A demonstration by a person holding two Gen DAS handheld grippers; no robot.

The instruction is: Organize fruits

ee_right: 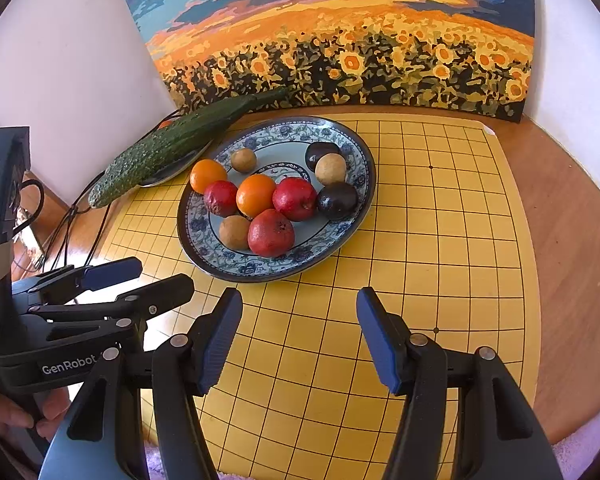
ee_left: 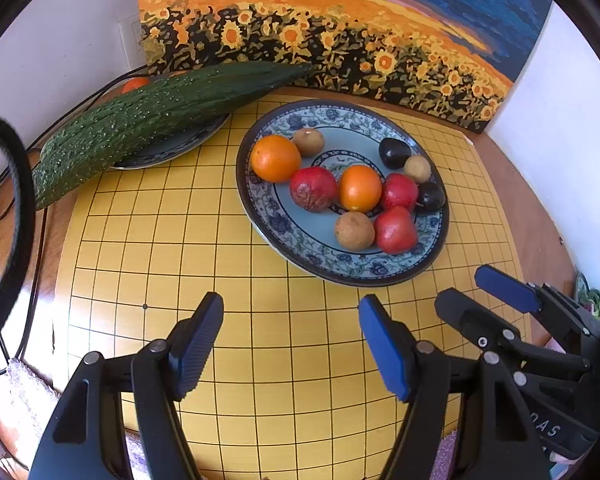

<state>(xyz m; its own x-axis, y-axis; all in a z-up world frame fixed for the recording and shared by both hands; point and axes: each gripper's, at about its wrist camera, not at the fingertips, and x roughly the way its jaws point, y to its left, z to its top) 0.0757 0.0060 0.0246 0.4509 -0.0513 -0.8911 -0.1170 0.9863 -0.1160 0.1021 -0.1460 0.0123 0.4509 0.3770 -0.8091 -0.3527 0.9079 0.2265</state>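
- On the yellow gridded board (ee_left: 260, 360) covering the brown wooden counter (ee_right: 572, 240): a round blue-and-white floral ceramic plate (ee_left: 320, 260) carrying all the small fruit.
- On that plate, in the left wrist view: two oranges (ee_left: 276, 158), three red fruits (ee_left: 313, 189), three tan-brown round fruits (ee_left: 354, 231) and two dark purple-black fruits (ee_left: 394, 153), most of them touching a neighbour near the plate's middle and right side.
- Behind and left of it, a second, smaller blue-rimmed plate (ee_left: 172, 148) under a long bumpy dark green cucumber (ee_left: 148, 120), overhanging the rim at both ends; one more orange fruit (ee_left: 134, 84) half hidden behind the cucumber.
- Against the white wall at the back, a painted canvas of sunflowers under an orange and blue sky (ee_right: 340, 40).
- Along the left edge, black cables (ee_right: 64, 232) trailing over the counter.
- Near the bottom of the left wrist view, left hand-held gripper (ee_left: 290, 344) with blue-padded fingers spread wide apart, nothing between them, hovering over the board short of the fruit plate.
- Right hand-held gripper (ee_right: 298, 336) likewise spread apart and holding nothing, over the board in front of the plate.
- Readable writing: "GenRobot" in white on the left gripper's black body, seen from the right wrist; only partial letters, roughly "DAS", on the right gripper's body in the left wrist view.
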